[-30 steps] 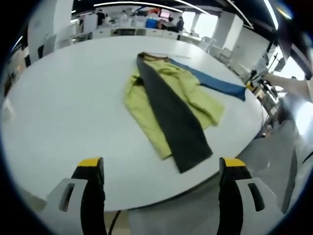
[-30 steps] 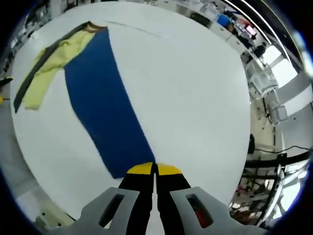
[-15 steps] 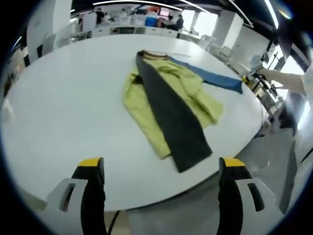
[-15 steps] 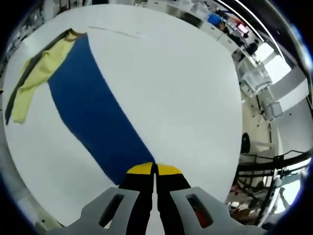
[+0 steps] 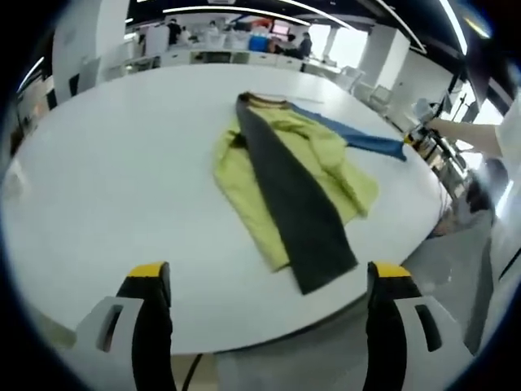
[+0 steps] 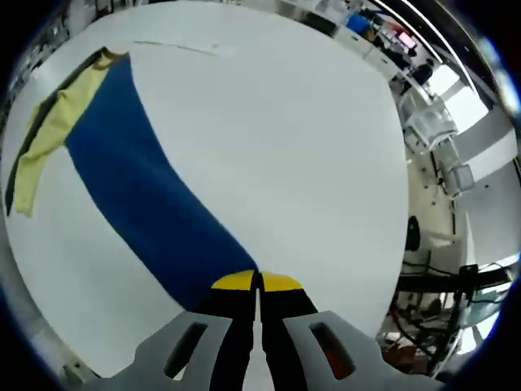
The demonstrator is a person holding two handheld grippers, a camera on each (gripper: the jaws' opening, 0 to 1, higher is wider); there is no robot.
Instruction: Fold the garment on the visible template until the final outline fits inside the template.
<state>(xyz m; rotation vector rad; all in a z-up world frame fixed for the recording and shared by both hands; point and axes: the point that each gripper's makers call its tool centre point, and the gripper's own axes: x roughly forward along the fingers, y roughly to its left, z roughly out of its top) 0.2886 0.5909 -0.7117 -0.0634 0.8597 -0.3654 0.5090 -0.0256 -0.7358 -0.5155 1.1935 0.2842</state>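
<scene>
My right gripper (image 6: 258,283) has its jaws pressed together on the end of the garment's blue panel (image 6: 138,204), pinching the cloth right at the yellow tips. From there the blue panel runs away across the white worktop (image 6: 309,147) to the collar, where the yellow-green part (image 6: 49,134) and a dark strip lie along its far side. My left gripper (image 5: 269,277) hangs wide open with nothing between its jaws, near the worktop's edge and well short of the garment (image 5: 293,175). In the left gripper view the garment lies spread on the worktop (image 5: 106,179), a dark grey panel (image 5: 297,208) over the yellow-green body, the blue panel (image 5: 358,140) stretched out toward a person's hand (image 5: 456,130) at the right.
</scene>
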